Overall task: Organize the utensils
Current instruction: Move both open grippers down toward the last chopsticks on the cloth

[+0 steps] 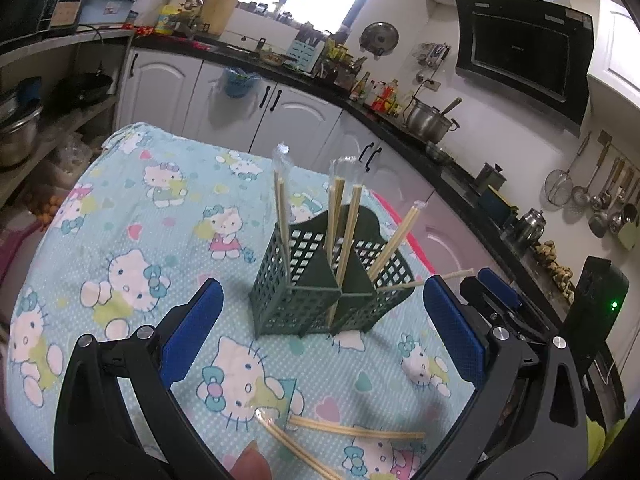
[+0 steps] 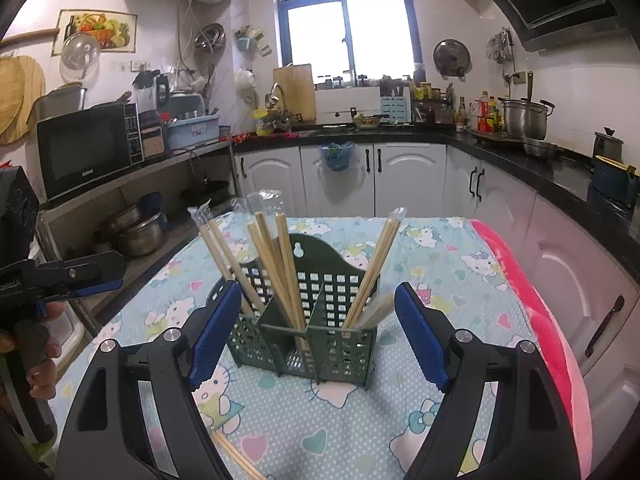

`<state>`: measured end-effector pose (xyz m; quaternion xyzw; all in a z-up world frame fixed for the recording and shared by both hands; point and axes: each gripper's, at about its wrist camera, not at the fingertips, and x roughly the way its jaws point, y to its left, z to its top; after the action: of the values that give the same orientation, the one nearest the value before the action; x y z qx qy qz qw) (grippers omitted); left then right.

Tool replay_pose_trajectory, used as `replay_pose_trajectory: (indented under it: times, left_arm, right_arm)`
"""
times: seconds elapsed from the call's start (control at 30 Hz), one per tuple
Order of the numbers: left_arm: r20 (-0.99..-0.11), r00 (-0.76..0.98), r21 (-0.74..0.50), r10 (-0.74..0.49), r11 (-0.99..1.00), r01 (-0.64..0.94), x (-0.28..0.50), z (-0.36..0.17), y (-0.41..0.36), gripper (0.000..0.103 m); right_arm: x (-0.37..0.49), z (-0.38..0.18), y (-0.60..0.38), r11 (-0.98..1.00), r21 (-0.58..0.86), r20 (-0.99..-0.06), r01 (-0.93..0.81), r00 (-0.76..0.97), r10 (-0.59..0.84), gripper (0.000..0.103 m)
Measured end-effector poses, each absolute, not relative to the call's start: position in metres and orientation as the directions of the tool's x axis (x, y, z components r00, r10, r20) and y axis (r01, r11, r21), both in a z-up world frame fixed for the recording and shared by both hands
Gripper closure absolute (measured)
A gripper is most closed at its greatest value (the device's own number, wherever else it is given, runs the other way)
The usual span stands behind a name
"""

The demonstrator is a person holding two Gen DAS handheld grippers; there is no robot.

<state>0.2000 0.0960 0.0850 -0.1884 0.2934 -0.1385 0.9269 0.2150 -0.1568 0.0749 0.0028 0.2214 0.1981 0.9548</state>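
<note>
A kitchen is seen around the work area: white cabinets (image 2: 408, 176) under a dark counter run along the far and right walls, a blue-framed window (image 2: 346, 20) is set in the far wall, a black range hood (image 1: 520, 52) is mounted on the right wall, and a microwave (image 2: 86, 148) is kept on a shelf to the left. The desk (image 1: 132, 216) is covered with a light blue cartoon-cat cloth, and a pink edge is shown along its right side in the right wrist view. Near the middle of the desk a dark green lattice utensil holder (image 2: 312, 336) is set upright, divided into compartments. Several pairs of wrapped wooden chopsticks (image 2: 280, 264) are stood in it, leaning outward to different sides. More wrapped chopsticks (image 1: 356, 434) are left lying loose on the cloth at the near edge, just in front of the left gripper. The left gripper (image 1: 324, 328) is held tilted down toward the holder, its blue pads spread wide with nothing clasped; the holder is framed beyond them. The right gripper (image 2: 316, 336) is likewise angled down at the holder from the near side, its jaws parted wide on either side of the holder's front, with no contact visible and nothing gripped. A person's fingers (image 2: 42, 364) are glimpsed at the left edge of the right wrist view.
</note>
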Motion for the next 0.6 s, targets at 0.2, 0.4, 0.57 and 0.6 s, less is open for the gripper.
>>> replay_pose_trajectory:
  times: [0.2,0.4,0.57,0.6]
  left_arm:
    - [-0.526,0.775,-0.417,-0.349,0.9,0.122,0.194,0.071,0.096,0.011]
    - [-0.559,0.76,-0.411,-0.332,0.907,0.094,0.192,0.057,0.099,0.011]
    - [-0.585,0.743,-0.405,-0.325,0.911,0.079,0.189,0.046,0.099,0.011]
    - [-0.594,0.737,-0.403,-0.323,0.912,0.074,0.187,0.042,0.099,0.011]
  right_arm:
    - [0.212,0.068,-0.153,0.91,0.081,-0.454,-0.406,0.798,0.396,0.026]
    - [0.208,0.057,-0.146,0.899,0.067,-0.499,-0.433,0.766,0.406,0.026]
    - [0.206,0.047,-0.141,0.888,0.058,-0.533,-0.455,0.738,0.413,0.026]
    - [0.206,0.046,-0.14,0.886,0.055,-0.54,-0.461,0.732,0.415,0.026]
